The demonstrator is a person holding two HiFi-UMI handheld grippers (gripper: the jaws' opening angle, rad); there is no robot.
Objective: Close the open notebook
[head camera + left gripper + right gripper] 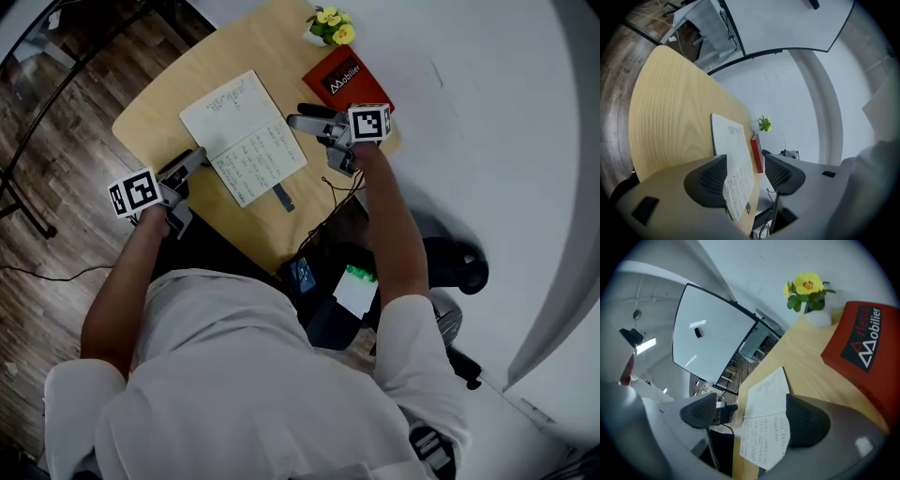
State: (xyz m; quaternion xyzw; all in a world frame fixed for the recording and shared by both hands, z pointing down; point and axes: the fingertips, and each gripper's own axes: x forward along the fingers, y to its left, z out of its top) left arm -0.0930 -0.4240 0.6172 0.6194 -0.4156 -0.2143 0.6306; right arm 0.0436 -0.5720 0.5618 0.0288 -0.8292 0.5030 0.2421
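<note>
Notebook (246,139) is shown open and flat on the bench (155,122), written pages upward, roughly midway between the two grippers. Its fold is laid across the scene, from one gripper toward the other, so that one page lies on the far side of the fold and the other on the side nearer the person. The long axis of the open spread therefore runs away from the person.

The left gripper (192,161) is held just beside the left end of the fold, at the side edge of the near page. Its jaws are seen well apart and nothing is held. In the left gripper view the notebook is framed in the gap but not touched.

The right gripper (298,116) is held just beside the right end of the fold, between the notebook and the red book (345,80). Its jaws are likewise spread wide and empty, with the notebook lying ahead of them.

Neither gripper is judged clearly nearer. Both stand at the ends of the fold, not at a free page edge. For closing, one free edge would have to be caught and swung over the fold onto the other page.
</note>
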